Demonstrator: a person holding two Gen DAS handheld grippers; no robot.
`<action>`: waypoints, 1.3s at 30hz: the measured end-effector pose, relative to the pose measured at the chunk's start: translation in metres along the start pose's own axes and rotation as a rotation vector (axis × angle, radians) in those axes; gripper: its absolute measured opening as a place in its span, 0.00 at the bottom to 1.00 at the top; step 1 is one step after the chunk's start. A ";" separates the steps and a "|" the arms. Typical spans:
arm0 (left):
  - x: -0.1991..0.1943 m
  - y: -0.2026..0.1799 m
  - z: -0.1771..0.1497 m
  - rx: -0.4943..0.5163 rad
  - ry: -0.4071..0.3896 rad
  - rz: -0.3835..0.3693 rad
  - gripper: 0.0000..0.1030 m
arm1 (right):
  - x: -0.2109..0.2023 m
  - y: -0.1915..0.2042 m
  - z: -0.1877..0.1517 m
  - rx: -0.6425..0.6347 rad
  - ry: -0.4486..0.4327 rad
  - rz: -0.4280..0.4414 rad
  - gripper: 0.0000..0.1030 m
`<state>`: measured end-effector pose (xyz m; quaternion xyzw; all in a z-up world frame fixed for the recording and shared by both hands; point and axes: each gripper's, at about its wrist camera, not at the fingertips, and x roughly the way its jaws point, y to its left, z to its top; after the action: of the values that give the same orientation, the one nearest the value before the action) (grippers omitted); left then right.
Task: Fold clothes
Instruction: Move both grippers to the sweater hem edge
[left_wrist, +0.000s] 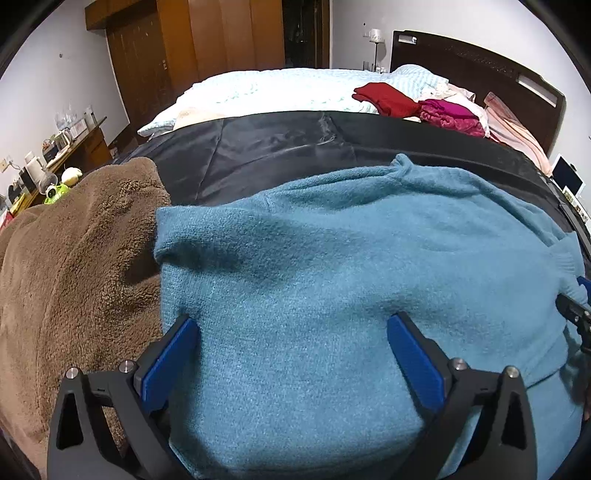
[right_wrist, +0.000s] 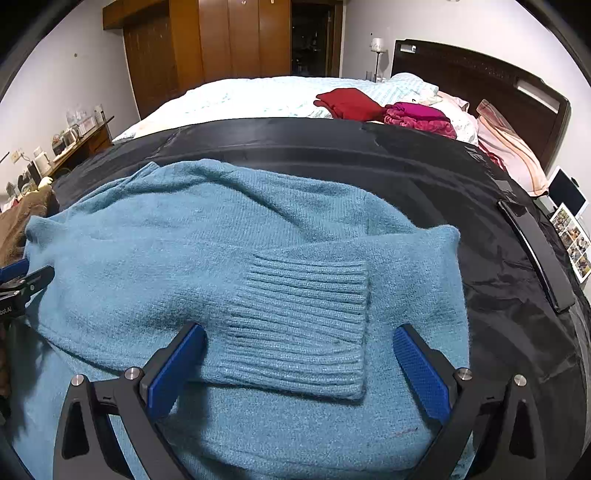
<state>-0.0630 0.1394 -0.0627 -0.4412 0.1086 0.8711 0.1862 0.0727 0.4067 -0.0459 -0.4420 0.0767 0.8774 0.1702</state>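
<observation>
At the far left a brown fleece (left_wrist: 74, 266) lies bunched on the bed, its edge touching the left side of the blue sweater (left_wrist: 332, 258). The sweater lies on a black sheet (left_wrist: 258, 147) spread across the bed (left_wrist: 277, 88), with its sleeves folded in over the body. The left gripper (left_wrist: 293, 332) hangs over the sweater's left part, its fingers (left_wrist: 170, 362) spread wide and released, with only flat knit below them and nothing pinched. Further right, the right gripper (right_wrist: 299, 345) hovers over the folded sleeve, its fingers (right_wrist: 421, 373) also apart and empty, and the ribbed cuff (right_wrist: 303, 332) lies between them without being pressed. Beyond the sheet, toward the right, a red garment (right_wrist: 347, 103) and a magenta one (right_wrist: 417, 114) lie folded near the dark headboard (right_wrist: 480, 81).
</observation>
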 end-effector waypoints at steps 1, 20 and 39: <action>-0.001 0.001 0.000 -0.001 0.003 -0.003 1.00 | 0.000 0.000 0.000 0.000 -0.001 0.000 1.00; -0.122 0.060 -0.104 0.022 0.081 -0.196 1.00 | -0.083 -0.005 -0.065 -0.018 -0.083 0.245 1.00; -0.183 0.091 -0.205 -0.015 0.173 -0.371 1.00 | -0.133 0.012 -0.128 -0.052 -0.114 0.316 1.00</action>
<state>0.1472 -0.0577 -0.0331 -0.5282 0.0344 0.7815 0.3302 0.2376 0.3279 -0.0166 -0.3782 0.1128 0.9186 0.0230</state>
